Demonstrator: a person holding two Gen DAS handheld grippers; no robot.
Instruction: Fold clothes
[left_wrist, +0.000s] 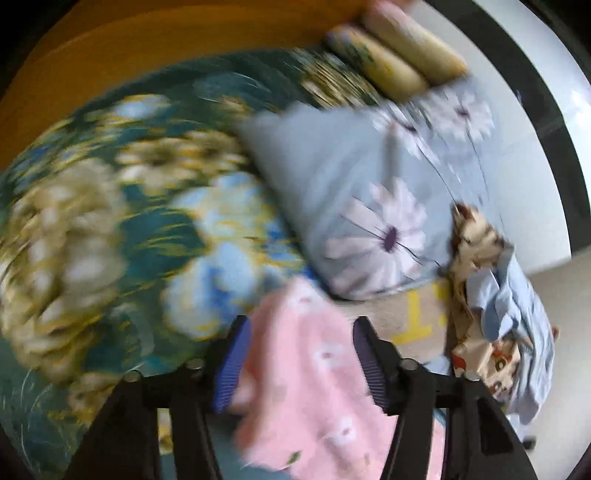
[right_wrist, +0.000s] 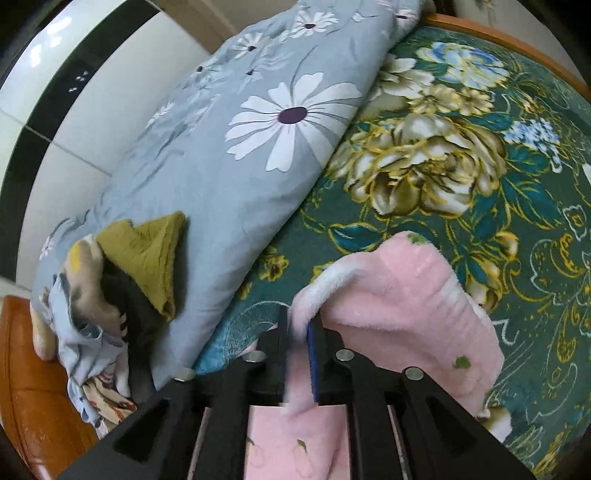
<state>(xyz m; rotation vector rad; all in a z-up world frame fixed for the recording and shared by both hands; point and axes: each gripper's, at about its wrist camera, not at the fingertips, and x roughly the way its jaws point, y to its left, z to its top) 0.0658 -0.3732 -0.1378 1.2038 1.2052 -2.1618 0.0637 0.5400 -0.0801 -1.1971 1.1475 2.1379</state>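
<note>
Right wrist alone shows the mustard cloth (right_wrist: 147, 258).

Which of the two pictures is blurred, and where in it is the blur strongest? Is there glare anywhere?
Left wrist view: motion blur throughout, strongest on the green floral bedspread; the pink fleece garment is smeared too. Right wrist view: mostly sharp, the daisy-print quilt is crisp; window glare on the glossy white wall tiles. Both views: fisheye bending towards the edges.
</note>
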